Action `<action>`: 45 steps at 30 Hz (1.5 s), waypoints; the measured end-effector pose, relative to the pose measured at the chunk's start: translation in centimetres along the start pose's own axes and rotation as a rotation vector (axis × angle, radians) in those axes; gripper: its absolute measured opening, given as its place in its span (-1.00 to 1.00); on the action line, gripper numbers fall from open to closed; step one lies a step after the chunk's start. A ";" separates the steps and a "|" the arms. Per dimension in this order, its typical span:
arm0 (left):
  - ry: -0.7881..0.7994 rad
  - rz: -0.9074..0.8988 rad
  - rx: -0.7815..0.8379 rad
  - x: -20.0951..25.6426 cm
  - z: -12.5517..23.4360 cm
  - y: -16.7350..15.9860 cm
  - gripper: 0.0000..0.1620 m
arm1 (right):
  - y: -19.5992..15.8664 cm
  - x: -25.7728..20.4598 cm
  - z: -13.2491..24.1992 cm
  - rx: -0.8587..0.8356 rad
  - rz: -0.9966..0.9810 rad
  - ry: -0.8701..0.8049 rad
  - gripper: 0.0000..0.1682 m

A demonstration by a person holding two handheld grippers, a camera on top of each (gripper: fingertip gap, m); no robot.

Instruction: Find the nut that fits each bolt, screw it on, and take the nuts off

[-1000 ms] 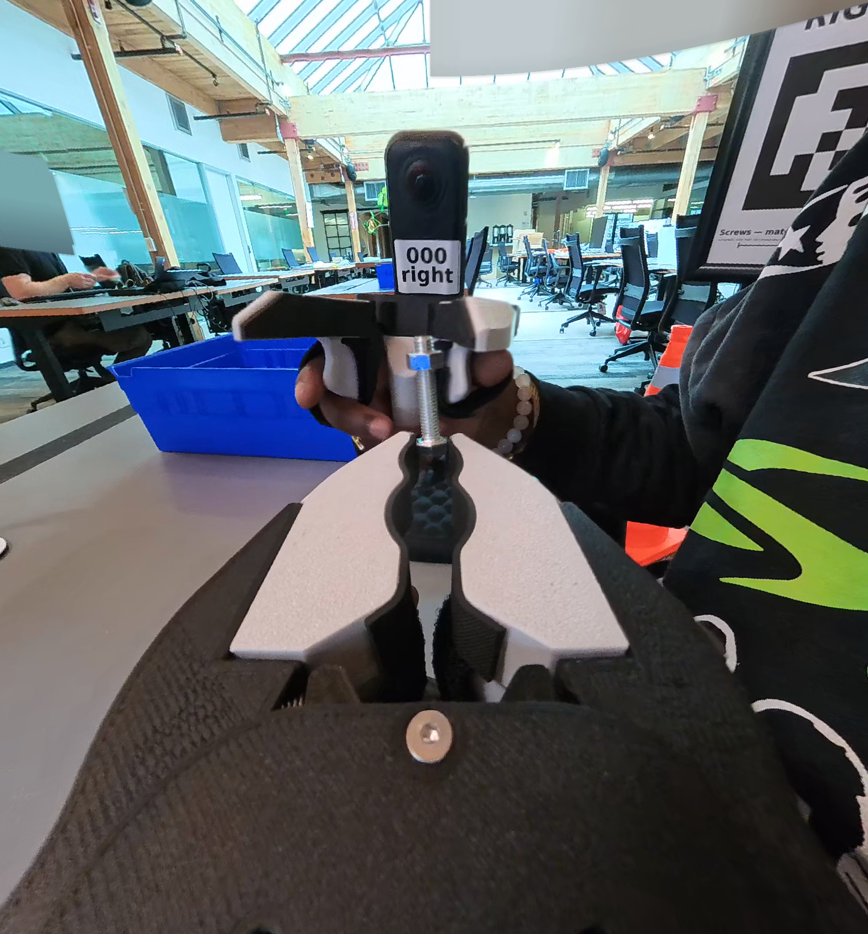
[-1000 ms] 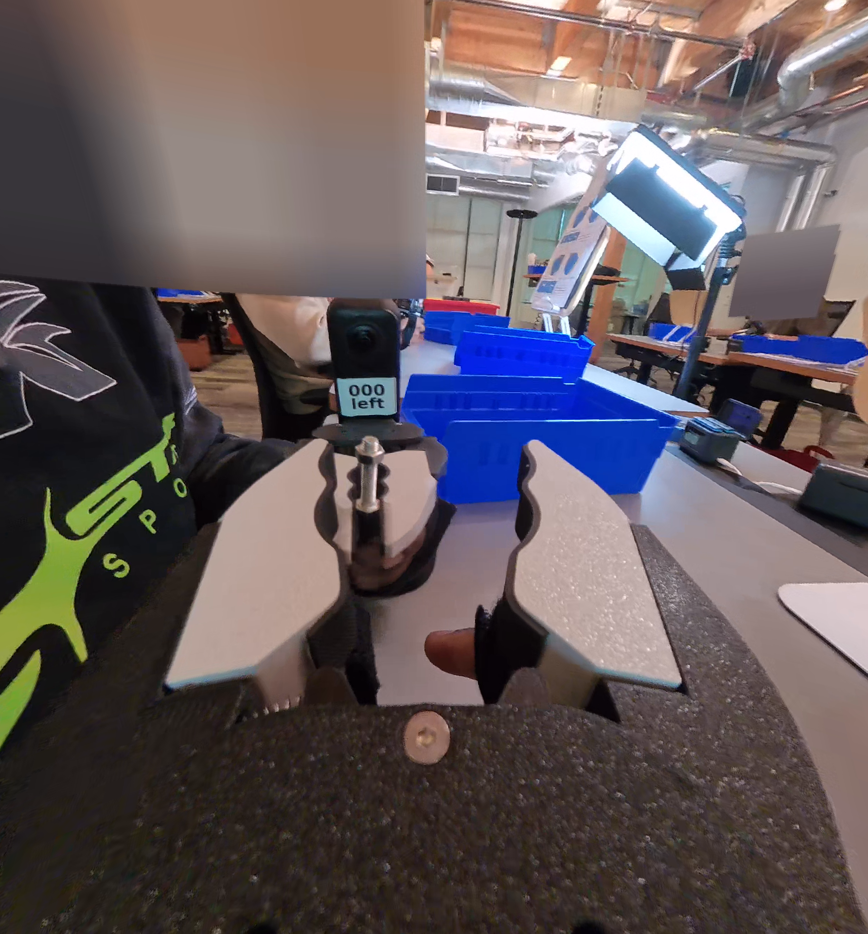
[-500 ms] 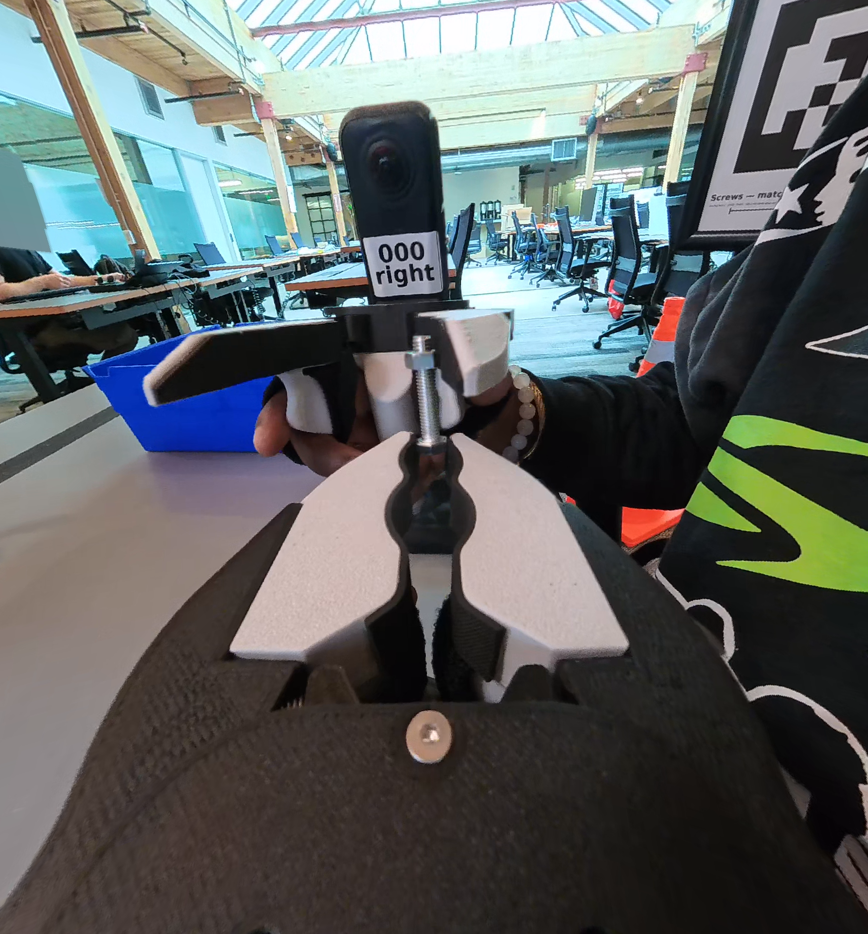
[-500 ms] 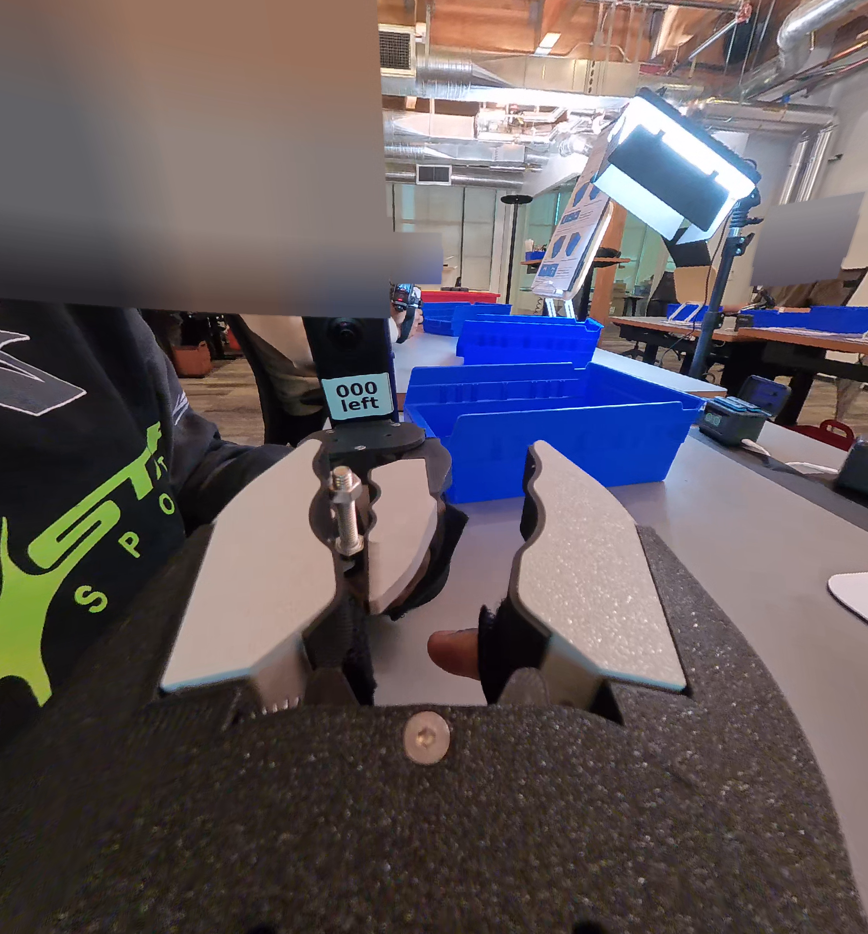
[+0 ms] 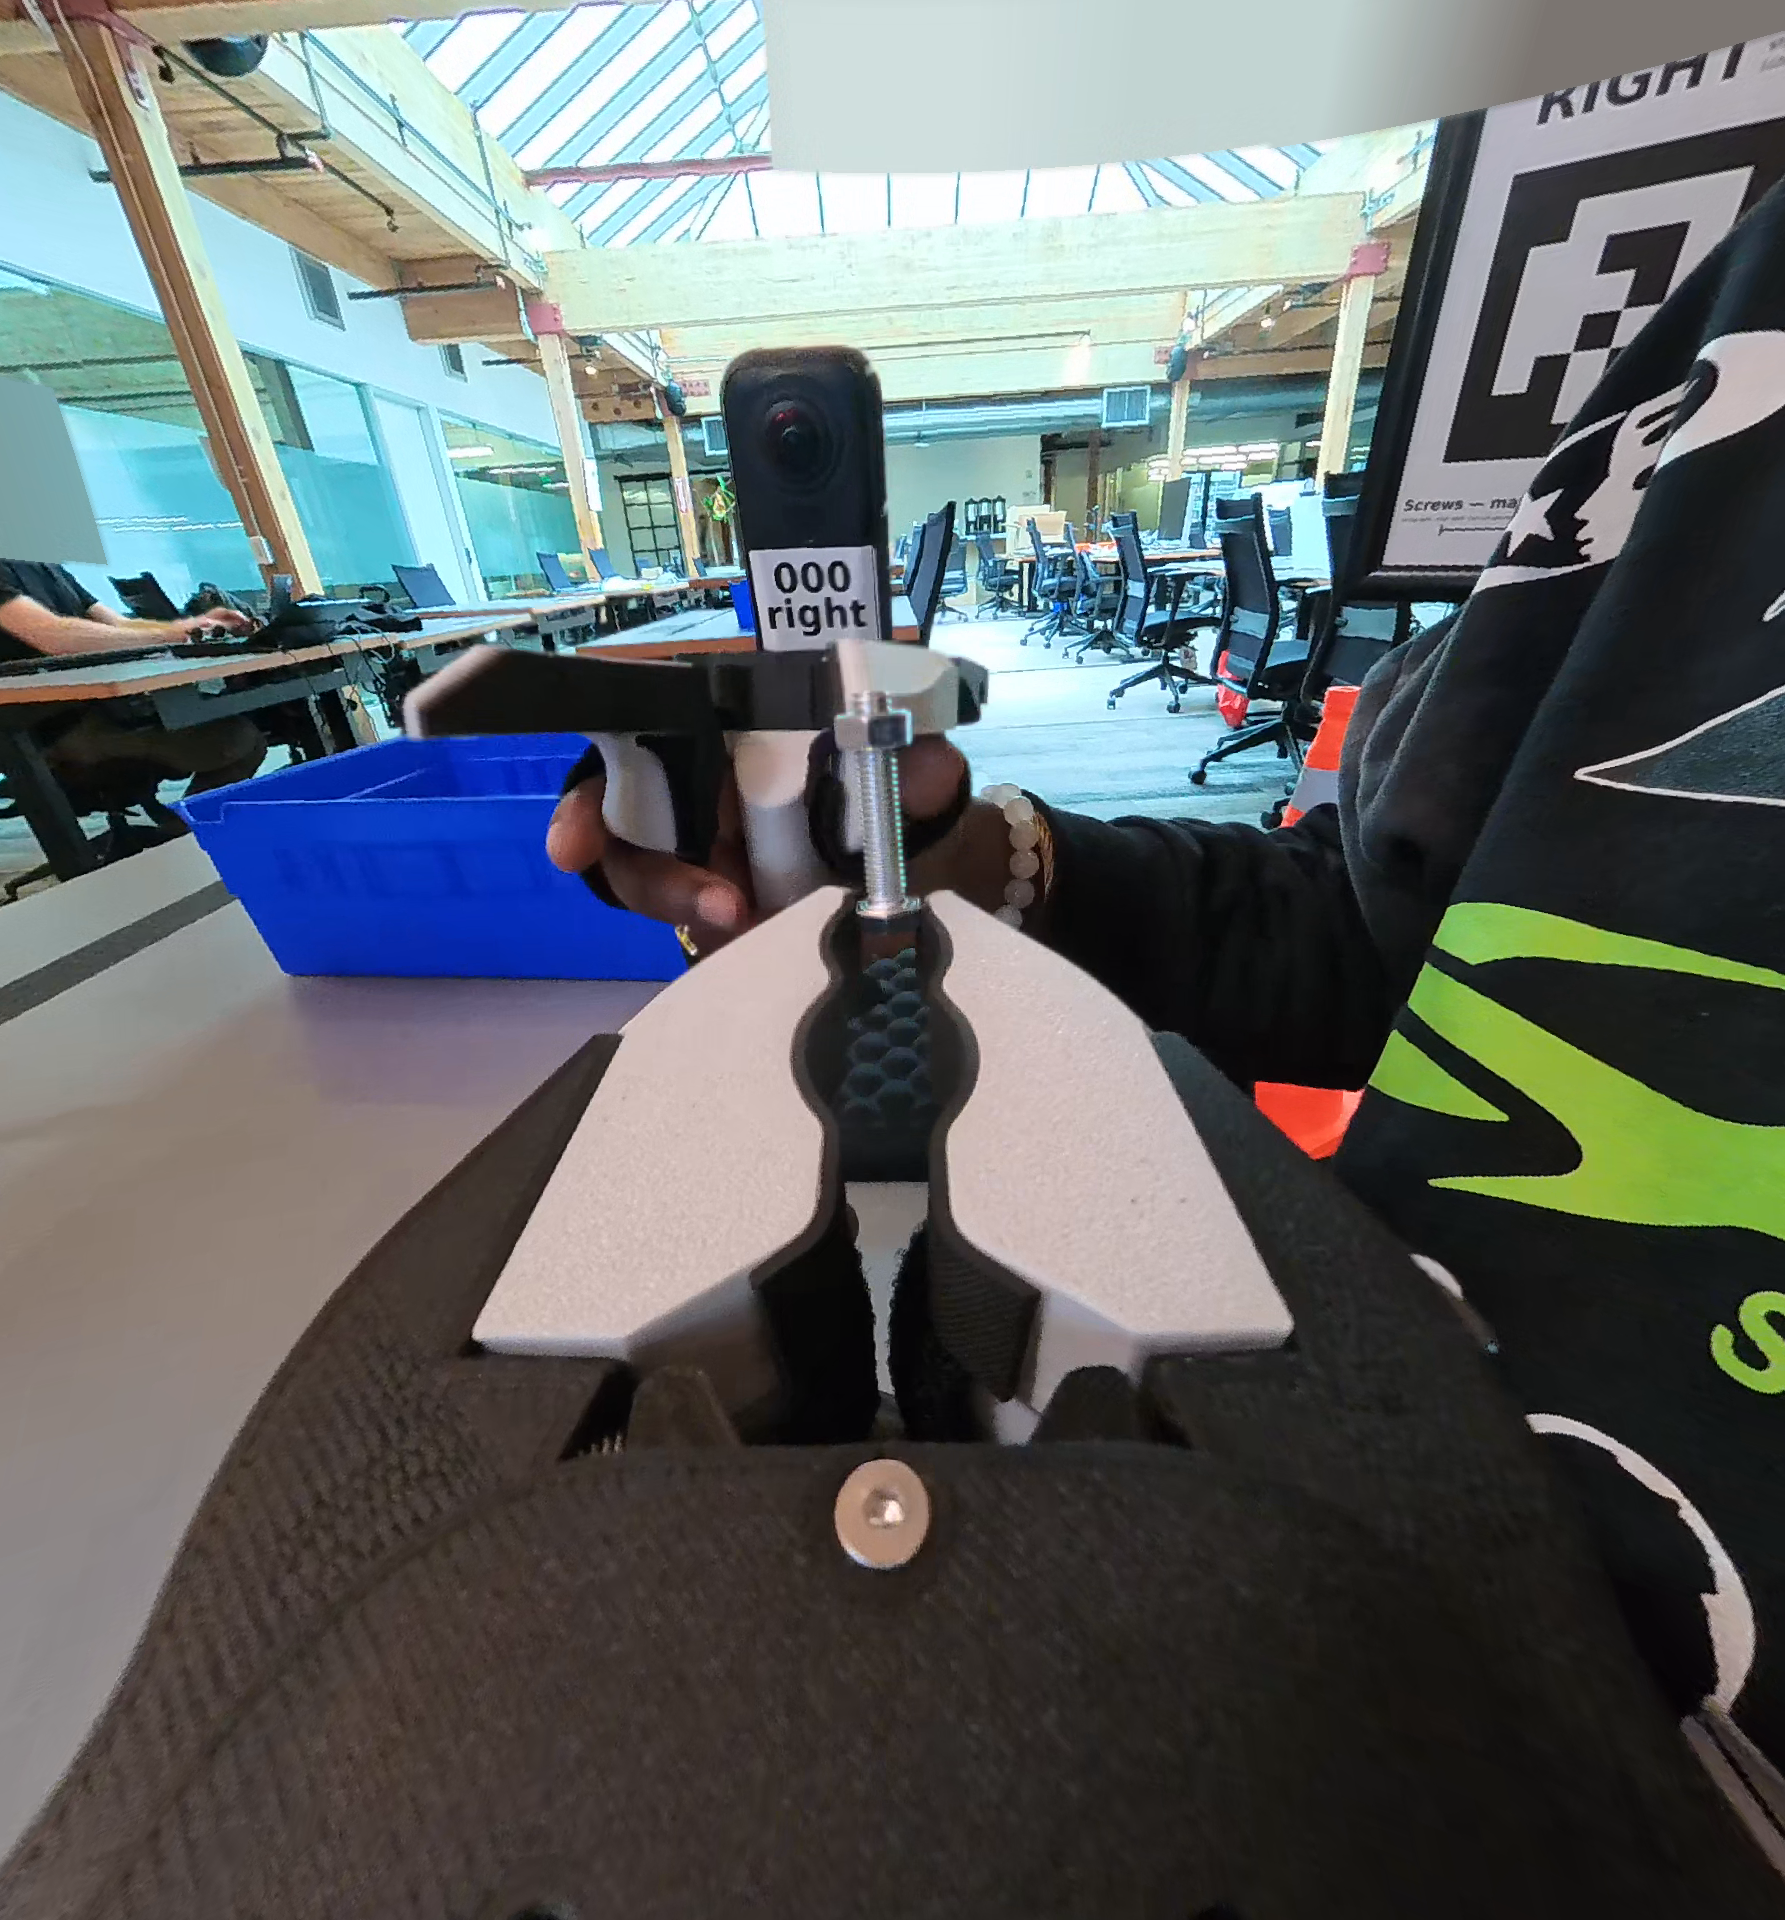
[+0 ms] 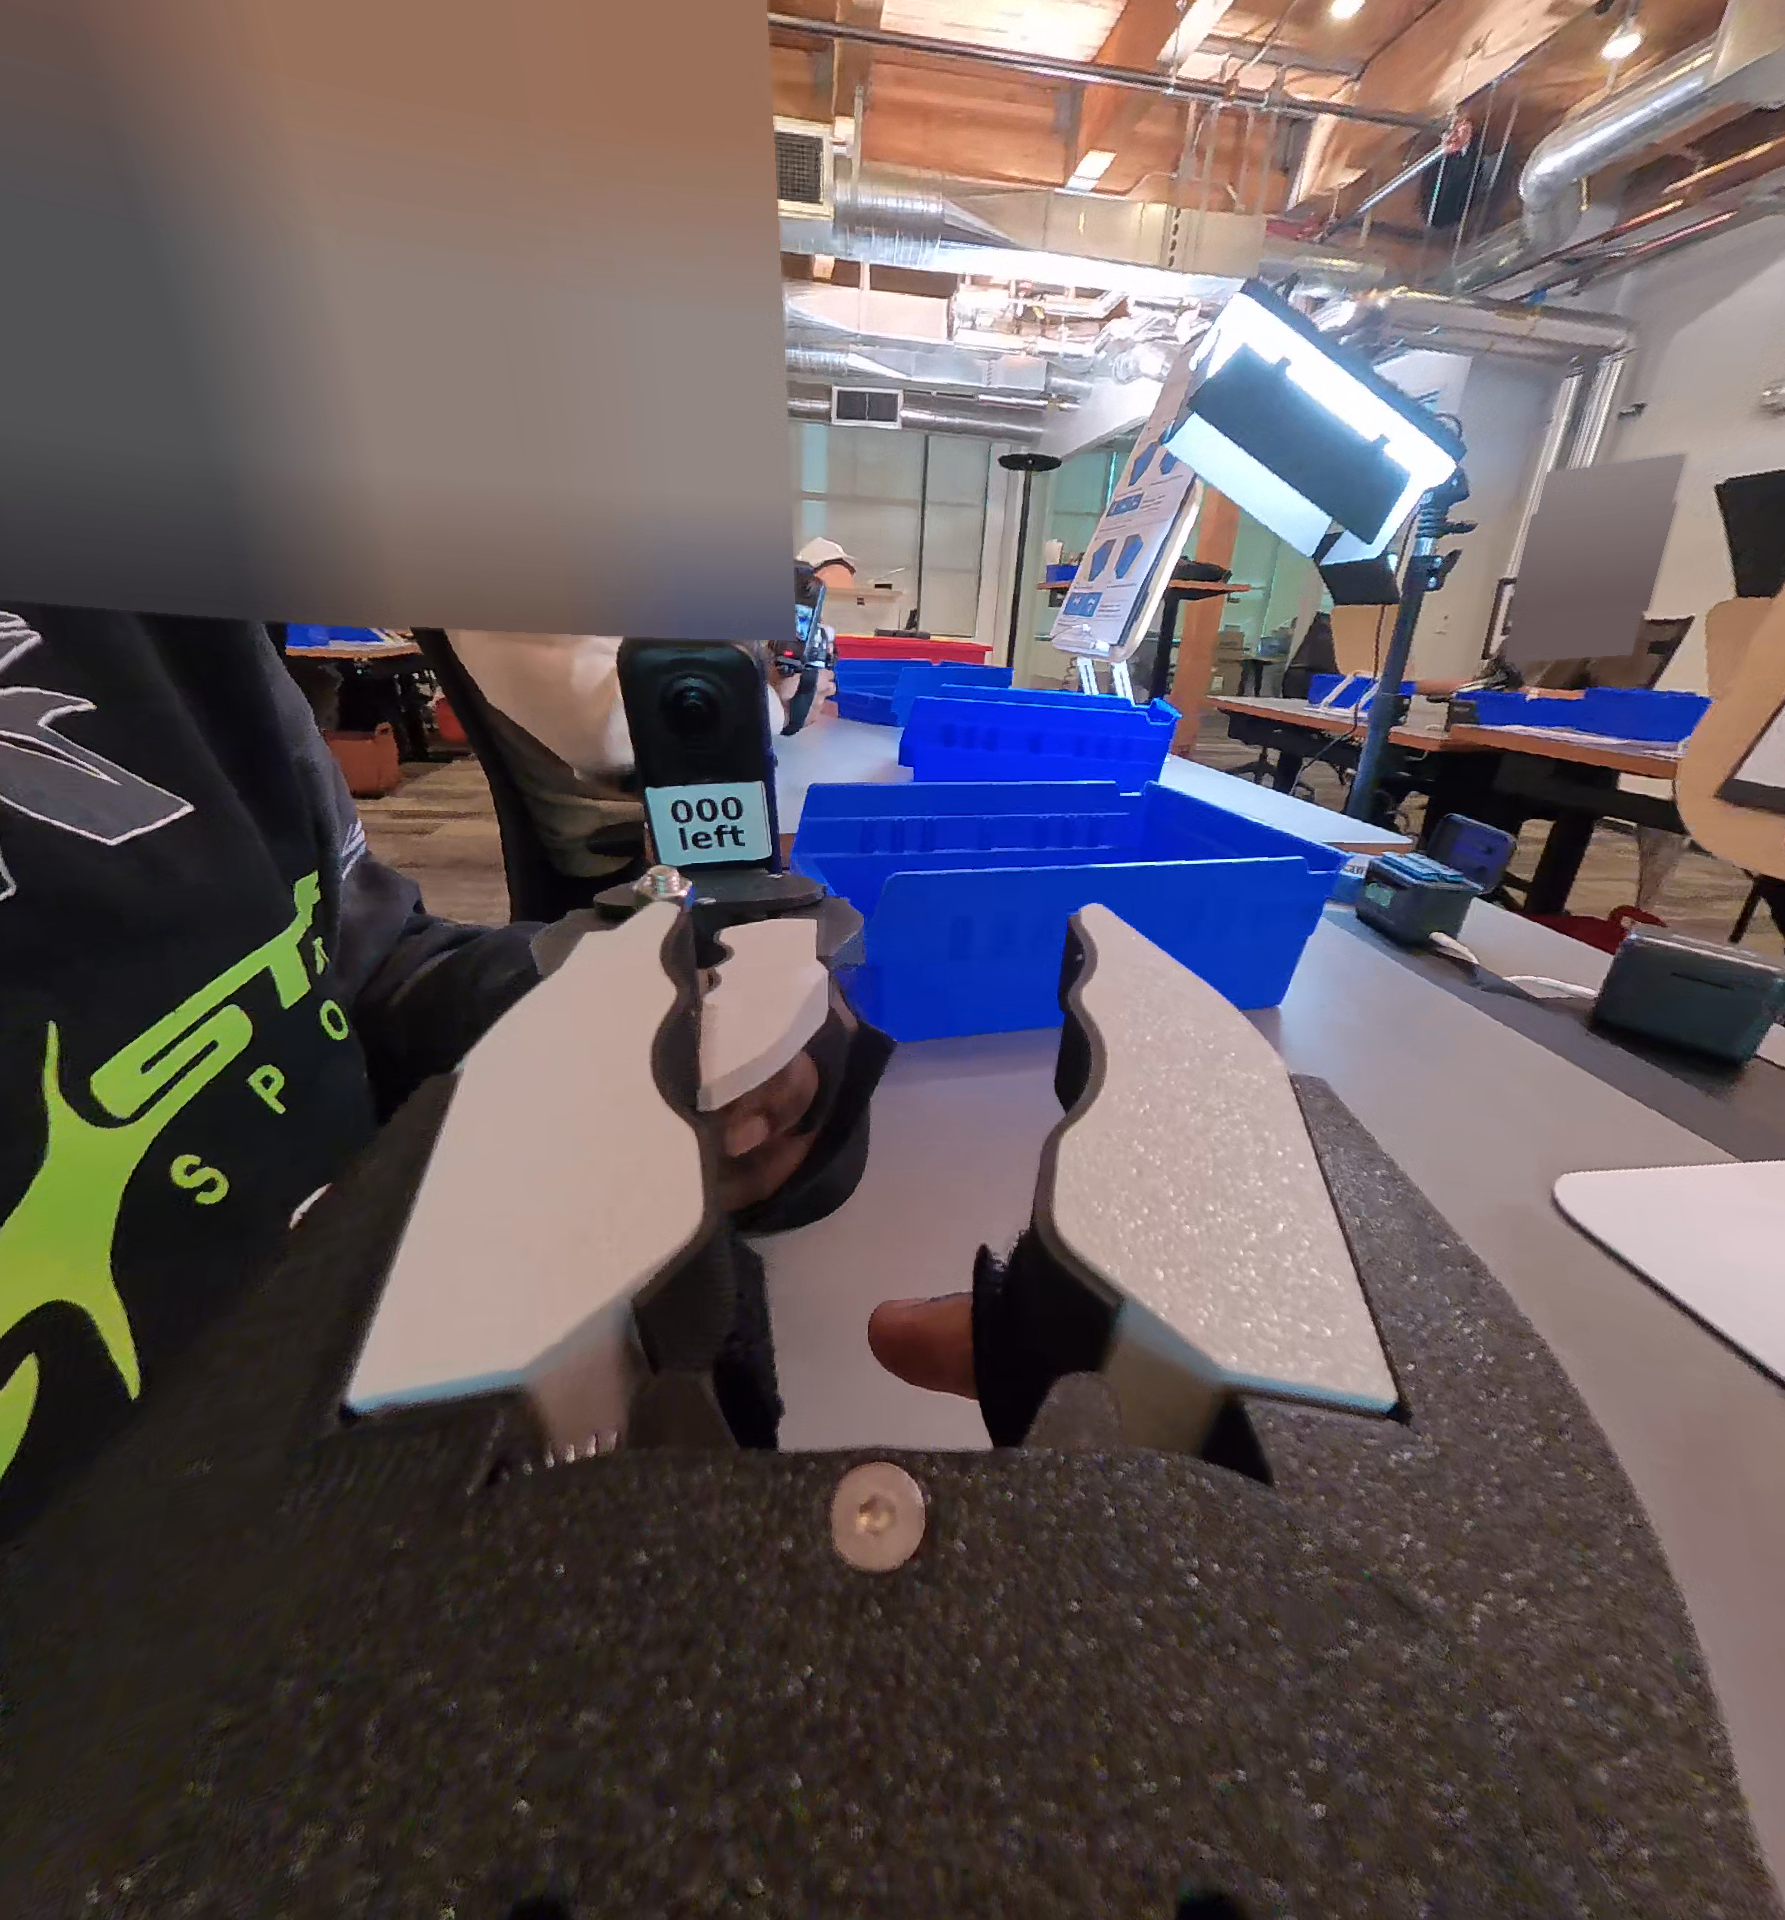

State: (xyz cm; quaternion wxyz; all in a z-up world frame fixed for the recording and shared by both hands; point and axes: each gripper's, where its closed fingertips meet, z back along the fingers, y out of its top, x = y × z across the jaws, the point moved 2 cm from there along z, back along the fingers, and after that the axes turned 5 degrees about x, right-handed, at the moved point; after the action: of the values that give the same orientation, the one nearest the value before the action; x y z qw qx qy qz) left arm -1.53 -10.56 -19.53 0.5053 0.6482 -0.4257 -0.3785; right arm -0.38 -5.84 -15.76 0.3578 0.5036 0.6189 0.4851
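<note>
My left gripper (image 5: pixel 886 914) is shut on the base of a silver threaded bolt (image 5: pixel 883 821) that points up and away from it. A silver nut (image 5: pixel 872 730) sits near the bolt's far end. My right gripper (image 5: pixel 680 696) faces me, open, with one finger just behind the nut. In the right wrist view my right gripper (image 6: pixel 877 920) is open and empty. Its left finger (image 6: pixel 576 1091) hides most of the bolt, and only the bolt's tip (image 6: pixel 659 885) shows above it. The left gripper (image 6: pixel 753 956) stands just beyond.
A blue bin (image 5: pixel 431 862) stands on the grey table (image 5: pixel 140 1143) behind the grippers; it also shows in the right wrist view (image 6: pixel 1054 914). A white mat (image 6: pixel 1719 1247) and dark devices (image 6: pixel 1688 987) lie to the right. The person's dark sleeve (image 5: pixel 1231 935) is close by. Across from one pair of fingers to the other is roughly 5 cm.
The bolt has shifted left in the right wrist view, from between the open fingers to behind the left finger. The left gripper stays shut on the bolt and the right gripper stays open.
</note>
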 end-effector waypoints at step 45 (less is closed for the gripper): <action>-0.005 -0.038 -0.065 0.2 -0.5 -0.9 -0.88 | -0.8 -2.5 -2.6 -0.014 -0.013 0.072 -0.07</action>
State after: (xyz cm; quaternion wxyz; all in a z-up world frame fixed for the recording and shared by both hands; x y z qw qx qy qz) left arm -0.79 -10.49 -20.31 0.5177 0.6384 -0.4022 -0.4033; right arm -2.46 -8.88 -15.87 0.3420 0.4795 0.6311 0.5049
